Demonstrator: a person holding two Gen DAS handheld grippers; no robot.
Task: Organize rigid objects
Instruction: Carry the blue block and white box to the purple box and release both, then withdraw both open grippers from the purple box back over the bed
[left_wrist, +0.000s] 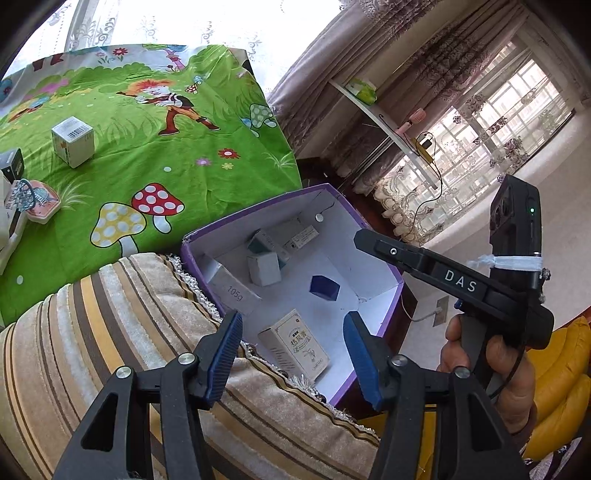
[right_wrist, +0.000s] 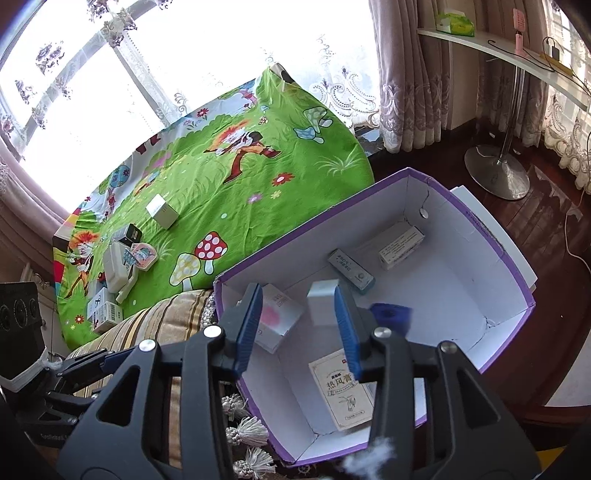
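Note:
A purple-rimmed white storage box holds several small cartons: a cream carton, a dark blue cube, a pale cube, a teal carton and a labelled white carton. My left gripper hangs open over the box's near corner, above the cream carton, holding nothing. My right gripper is open over the box too; the pale cube shows between its fingers but lies on the box floor. More cartons lie on the green cartoon cloth.
A white barcode carton stands alone on the cloth, with a cluster of packages at its left end. A striped cushion borders the box. A yellow cushion, a lamp base and a hand are to the right.

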